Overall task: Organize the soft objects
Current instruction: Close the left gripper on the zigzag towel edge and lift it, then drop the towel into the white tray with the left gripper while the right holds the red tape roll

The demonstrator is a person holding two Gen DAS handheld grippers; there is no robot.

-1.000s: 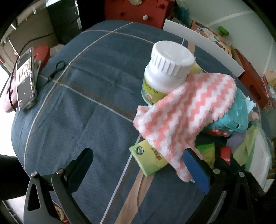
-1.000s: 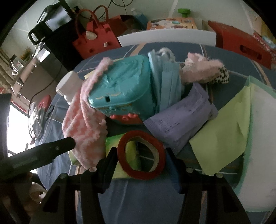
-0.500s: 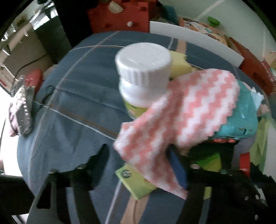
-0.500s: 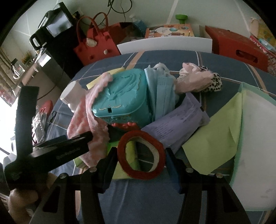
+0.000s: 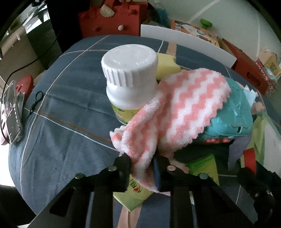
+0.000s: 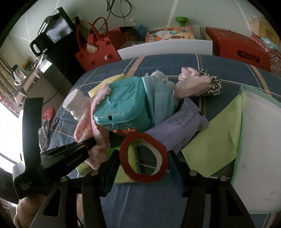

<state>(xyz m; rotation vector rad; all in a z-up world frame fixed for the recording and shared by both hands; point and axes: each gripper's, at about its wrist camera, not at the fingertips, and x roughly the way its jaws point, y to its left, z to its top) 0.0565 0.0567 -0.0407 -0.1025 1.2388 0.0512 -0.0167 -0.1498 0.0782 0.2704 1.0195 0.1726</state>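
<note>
1. Closing just now, the left claw [image 5: 143,168] has its jaws pinching the cloth's [image 5: 177,112] lower corner at frame bottom centre.
2. Right claw [image 6: 143,163] clamps a tape ring [image 6: 143,156].
3. Lift slowly: the cloth drapes against the bottle [image 5: 130,77] and teal case [image 5: 233,114], which could topple.
4. Open bench [image 5: 66,105] lies left.

Pale wall [image 6: 207,10] behind, thin white lines on it; bright window light from left; red bag [image 6: 95,52] and red crate [image 6: 240,48] beside counter with blue checked cloth [image 5: 66,108]
</note>
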